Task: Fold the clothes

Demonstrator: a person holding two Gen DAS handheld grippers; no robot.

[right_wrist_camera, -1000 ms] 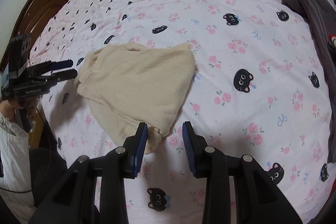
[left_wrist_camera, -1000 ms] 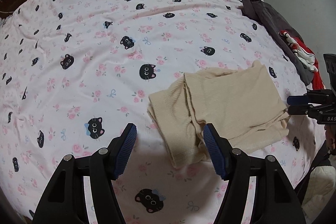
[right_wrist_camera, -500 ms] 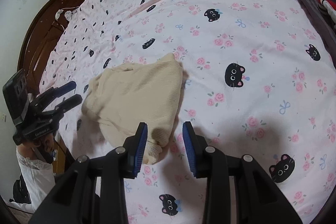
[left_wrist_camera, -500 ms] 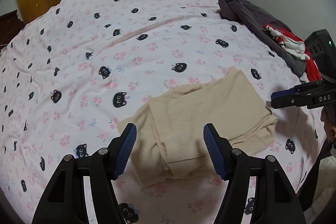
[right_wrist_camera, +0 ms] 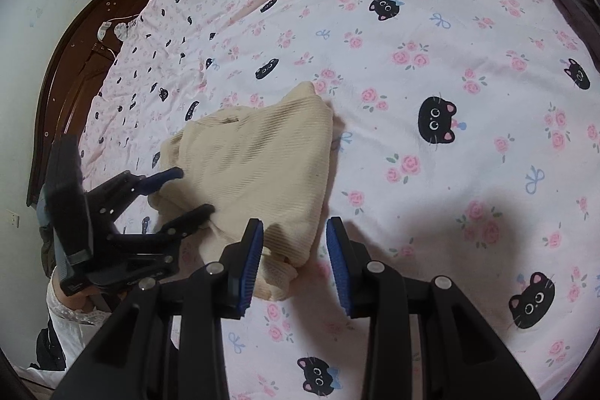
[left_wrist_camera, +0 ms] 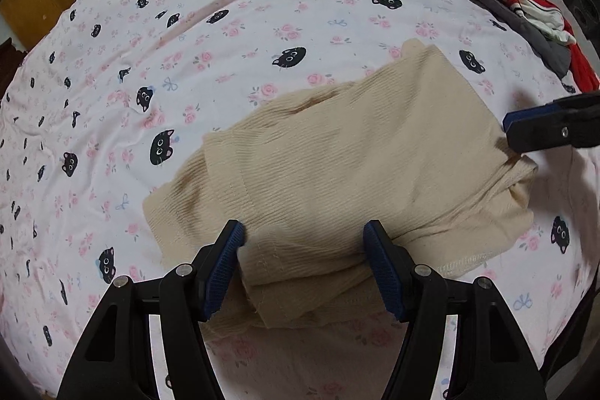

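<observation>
No readable text is showing in either view. The bedsheet [left_wrist_camera: 232, 25] is carrying only a pattern of black cat faces, pink roses and blue bows, no lettering. The red and white garment [left_wrist_camera: 525, 6] is showing stripes but no legible print. In the right wrist view, the left tool [right_wrist_camera: 191, 190] has a light marking low on its body, too blurred to read.

My left gripper [left_wrist_camera: 302, 263] hangs with jaws spread wide over the near fold of the beige ribbed garment [left_wrist_camera: 348, 160] on the cat-print bedspread [left_wrist_camera: 225, 25]. At three o'clock, my right gripper [left_wrist_camera: 515, 128] reaches the garment's edge. Dark and red clothes [left_wrist_camera: 517, 6] lie at one o'clock.
</observation>
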